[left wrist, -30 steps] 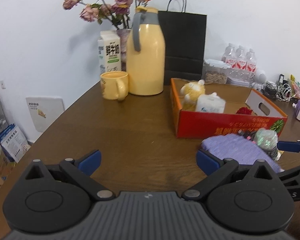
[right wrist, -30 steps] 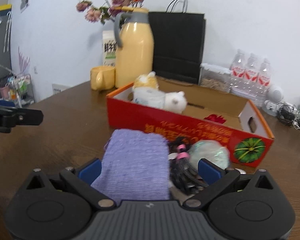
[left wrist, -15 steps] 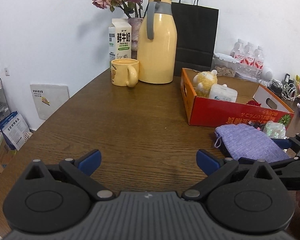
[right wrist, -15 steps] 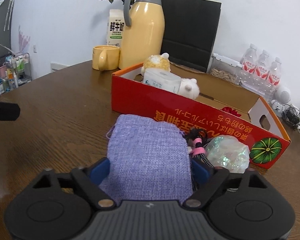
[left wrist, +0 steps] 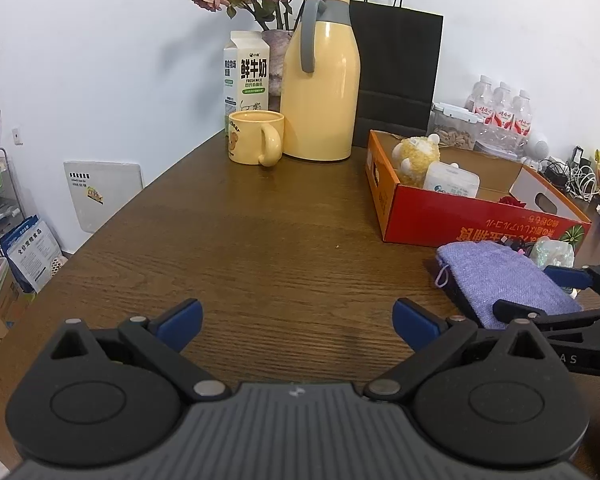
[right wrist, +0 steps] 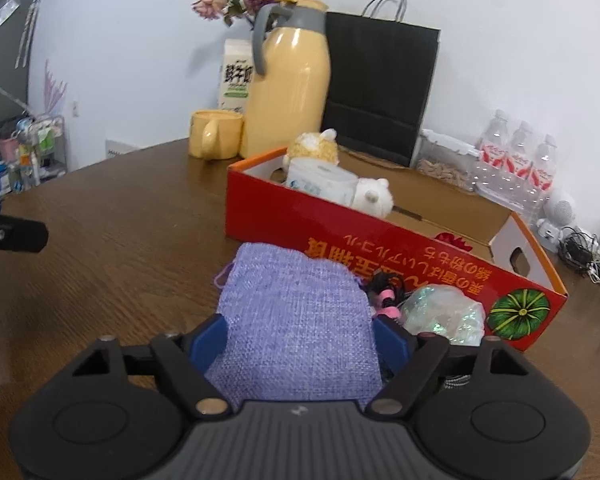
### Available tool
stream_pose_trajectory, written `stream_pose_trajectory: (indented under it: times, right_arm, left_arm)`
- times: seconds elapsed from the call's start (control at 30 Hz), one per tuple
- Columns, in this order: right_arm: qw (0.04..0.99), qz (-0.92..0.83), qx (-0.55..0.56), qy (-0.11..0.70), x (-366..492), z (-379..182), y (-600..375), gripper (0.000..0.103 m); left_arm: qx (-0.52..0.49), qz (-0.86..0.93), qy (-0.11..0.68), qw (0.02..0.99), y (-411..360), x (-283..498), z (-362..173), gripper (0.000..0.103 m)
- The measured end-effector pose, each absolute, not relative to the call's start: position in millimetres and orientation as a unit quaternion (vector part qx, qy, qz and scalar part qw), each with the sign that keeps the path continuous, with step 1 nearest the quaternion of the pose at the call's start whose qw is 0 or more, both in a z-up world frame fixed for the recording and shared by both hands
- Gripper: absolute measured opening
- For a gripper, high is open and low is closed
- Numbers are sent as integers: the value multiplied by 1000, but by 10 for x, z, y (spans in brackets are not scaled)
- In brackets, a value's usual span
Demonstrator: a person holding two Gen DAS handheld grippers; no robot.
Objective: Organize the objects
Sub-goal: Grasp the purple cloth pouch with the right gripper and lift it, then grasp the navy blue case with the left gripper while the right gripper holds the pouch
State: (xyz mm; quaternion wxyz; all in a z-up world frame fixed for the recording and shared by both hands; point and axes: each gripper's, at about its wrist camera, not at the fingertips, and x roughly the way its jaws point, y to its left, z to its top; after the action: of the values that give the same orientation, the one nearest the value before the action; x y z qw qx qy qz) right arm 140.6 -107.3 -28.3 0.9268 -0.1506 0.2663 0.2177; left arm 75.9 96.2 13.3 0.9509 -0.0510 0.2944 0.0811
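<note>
Right gripper (right wrist: 300, 340) just closed on one purple pouch (right wrist: 296, 320), two plush toys boxed.

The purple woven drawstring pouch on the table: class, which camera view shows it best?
The right wrist view. There the purple woven drawstring pouch fills the centre, between the right gripper's closing jaws. The left wrist view shows it small, at the right edge, partly hidden by that gripper.

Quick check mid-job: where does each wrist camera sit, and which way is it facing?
Left wrist: behind the left tongs, open over bare table, facing mug and flask; right tongs at right edge.
Right wrist: behind the right tongs, closing around the purple pouch, facing the red box.
Both show pouch, box, flask.
</note>
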Motion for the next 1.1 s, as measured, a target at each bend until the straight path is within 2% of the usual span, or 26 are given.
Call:
stream_pose_trajectory:
  times: [0.13, 0.23, 0.27, 0.3, 0.4, 0.8, 1.1]
  right_arm:
    - [929, 219, -151, 257, 1369, -271, -1090, 61]
    - [932, 218, -152, 246, 1335, -242, -1118, 41]
    - [931, 225, -150, 244, 1324, -228, -1132, 26]
    - [930, 232, -148, 244, 1313, -219, -1138, 17]
    - [928, 245, -147, 238, 1266, -185, -1131, 8]
    - [947, 259, -57, 183, 1210, 243, -1641, 7]
    - [961, 214, -21, 175, 1360, 239, -2191, 7]
  left_arm:
    - [-52, 83, 298, 950, 957, 752, 117, 103]
    - [-52, 83, 300, 949, 953, 746, 104, 103]
    - [-52, 83, 301, 949, 948, 745, 100, 103]
    - [-52, 83, 302, 948, 942, 747, 97, 103]
    - [-51, 80, 304, 948, 913, 751, 91, 103]
    - [-52, 38, 318, 946, 457, 936, 94, 103]
    - [-79, 5, 355, 931, -209, 1258, -7, 103]
